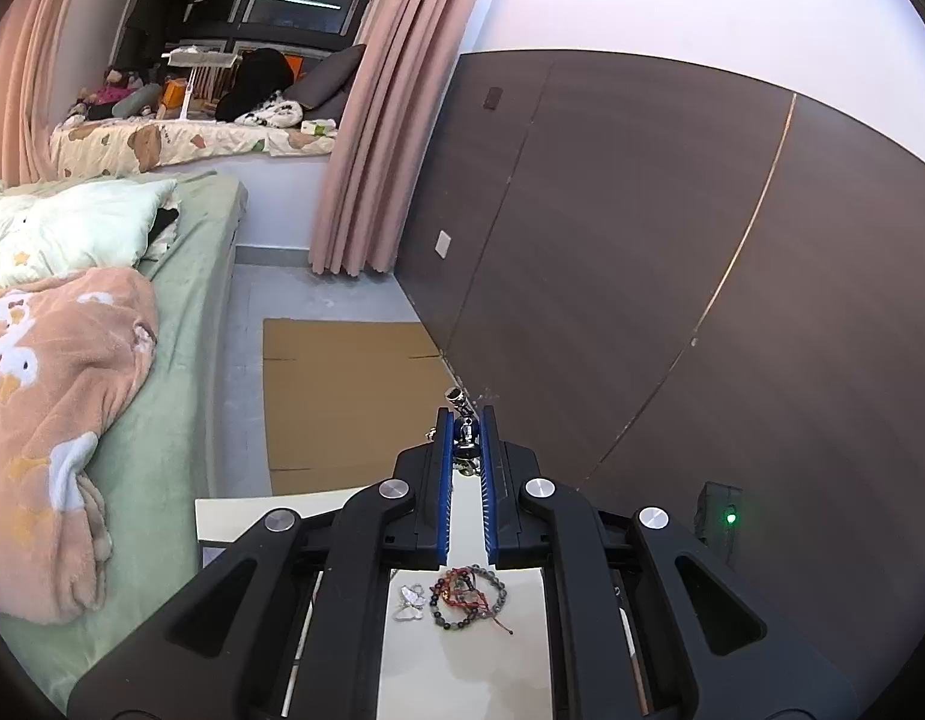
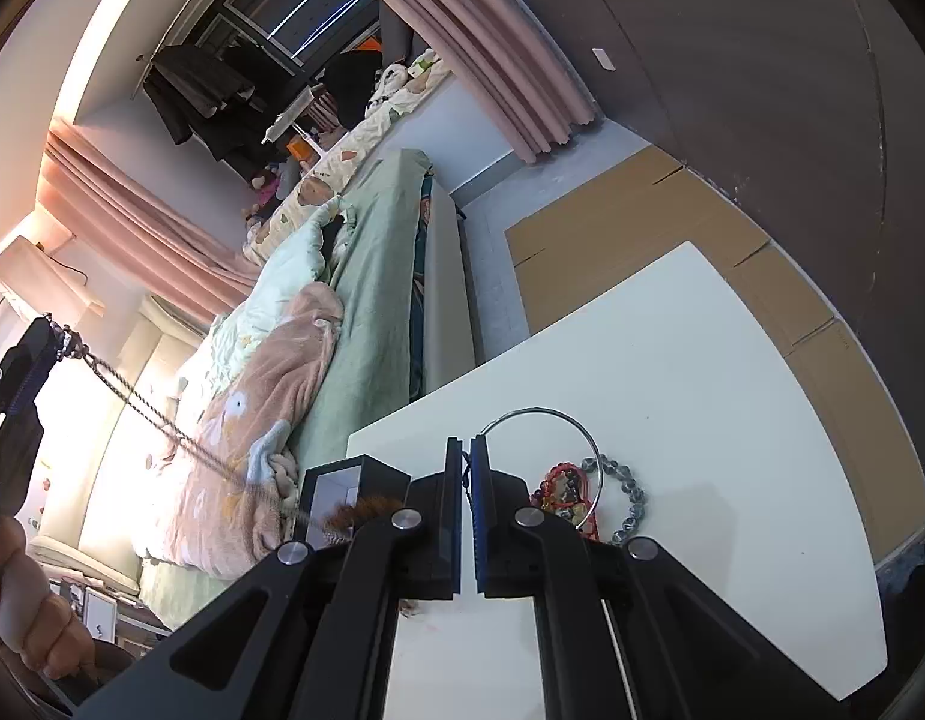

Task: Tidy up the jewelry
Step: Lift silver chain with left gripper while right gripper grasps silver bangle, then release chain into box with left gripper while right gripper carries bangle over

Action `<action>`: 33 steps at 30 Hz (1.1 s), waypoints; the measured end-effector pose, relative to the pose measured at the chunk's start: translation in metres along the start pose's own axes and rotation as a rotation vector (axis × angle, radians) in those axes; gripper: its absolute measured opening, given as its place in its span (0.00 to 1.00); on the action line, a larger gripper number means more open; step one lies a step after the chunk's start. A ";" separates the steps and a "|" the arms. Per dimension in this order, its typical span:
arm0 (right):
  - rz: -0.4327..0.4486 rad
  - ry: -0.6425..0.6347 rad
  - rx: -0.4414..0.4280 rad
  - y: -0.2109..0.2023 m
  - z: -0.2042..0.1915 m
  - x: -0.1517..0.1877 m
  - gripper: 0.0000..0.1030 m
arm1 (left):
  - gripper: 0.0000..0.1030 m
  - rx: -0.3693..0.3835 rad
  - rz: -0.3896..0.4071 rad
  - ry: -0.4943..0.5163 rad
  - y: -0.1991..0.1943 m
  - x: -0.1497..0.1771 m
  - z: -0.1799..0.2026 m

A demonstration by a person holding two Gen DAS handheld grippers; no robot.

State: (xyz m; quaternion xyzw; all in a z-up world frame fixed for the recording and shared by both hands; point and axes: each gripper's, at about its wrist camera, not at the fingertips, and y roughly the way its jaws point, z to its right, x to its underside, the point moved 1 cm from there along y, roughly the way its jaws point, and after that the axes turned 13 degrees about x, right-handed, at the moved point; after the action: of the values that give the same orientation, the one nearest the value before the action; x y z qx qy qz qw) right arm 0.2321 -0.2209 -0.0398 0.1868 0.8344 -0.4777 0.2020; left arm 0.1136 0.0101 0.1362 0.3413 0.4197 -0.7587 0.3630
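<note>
Between both shut grippers, chain (image 2: 144, 408) stretches diagonally taut.

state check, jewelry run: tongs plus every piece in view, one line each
left tongs: shut on chain necklace
right tongs: shut on silver hoop
chain necklace: lifted, hanging taut from left tongs
silver hoop: pinched at its rim
beaded bracelets: loose pile on white table
clear butterfly piece: lying beside pile

Beaded bracelets (image 1: 475, 597) heaped on white table (image 1: 462, 672), chain (image 2: 144, 405) aloft.
</note>
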 end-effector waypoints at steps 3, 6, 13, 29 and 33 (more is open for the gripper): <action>0.003 0.004 -0.011 -0.002 0.001 -0.003 0.03 | 0.08 0.004 -0.010 -0.018 0.004 0.001 0.000; 0.008 0.012 -0.023 -0.005 0.004 -0.004 0.03 | 0.08 0.001 0.006 0.007 -0.002 -0.008 0.012; 0.007 0.012 -0.049 -0.005 0.002 -0.005 0.03 | 0.09 -0.009 0.077 0.076 -0.034 -0.034 0.042; 0.008 -0.017 -0.123 -0.002 -0.021 -0.007 0.03 | 0.09 -0.096 0.151 0.139 -0.086 -0.073 0.052; 0.002 -0.046 -0.155 0.001 -0.037 -0.004 0.03 | 0.09 -0.119 0.161 0.114 -0.096 -0.075 0.036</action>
State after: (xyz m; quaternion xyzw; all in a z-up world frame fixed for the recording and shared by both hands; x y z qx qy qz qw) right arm 0.2301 -0.1888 -0.0217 0.1602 0.8637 -0.4159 0.2354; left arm 0.0629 0.0347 0.2503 0.3946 0.4551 -0.6800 0.4180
